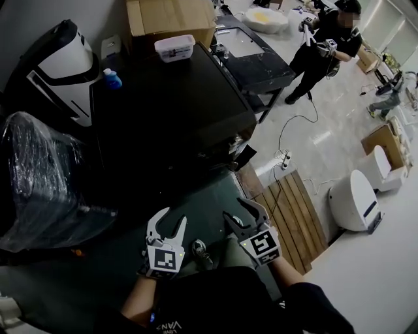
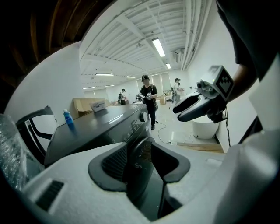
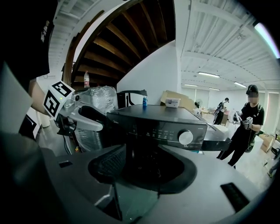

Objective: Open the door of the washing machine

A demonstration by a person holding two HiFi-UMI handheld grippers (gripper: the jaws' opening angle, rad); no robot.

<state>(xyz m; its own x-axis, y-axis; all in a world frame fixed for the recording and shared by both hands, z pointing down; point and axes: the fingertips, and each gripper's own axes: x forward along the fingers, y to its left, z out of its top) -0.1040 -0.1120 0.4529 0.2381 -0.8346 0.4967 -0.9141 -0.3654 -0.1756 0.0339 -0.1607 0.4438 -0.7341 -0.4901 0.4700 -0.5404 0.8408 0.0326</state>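
Observation:
The dark washing machine (image 1: pixel 170 98) stands ahead of me, its top facing the head view and its front in shadow. The right gripper view shows its control panel and silver knob (image 3: pixel 185 137). Its round door (image 2: pixel 141 151) shows edge-on between the left gripper's jaws and looks shut. My left gripper (image 1: pixel 168 225) and right gripper (image 1: pixel 247 212) hang side by side a little before the machine's front, apart from it. Both are open with nothing between the fingers. The left gripper (image 2: pixel 144 168) and the right gripper (image 3: pixel 140 173) each frame the machine's front.
A blue bottle (image 1: pixel 112 79) and a white plastic box (image 1: pixel 174 47) sit on the machine's top, with a cardboard box (image 1: pixel 170 16) behind. A plastic-wrapped bundle (image 1: pixel 39 176) lies left. A wooden pallet (image 1: pixel 290 215), power strip (image 1: pixel 284 156) and a person (image 1: pixel 326 45) are right.

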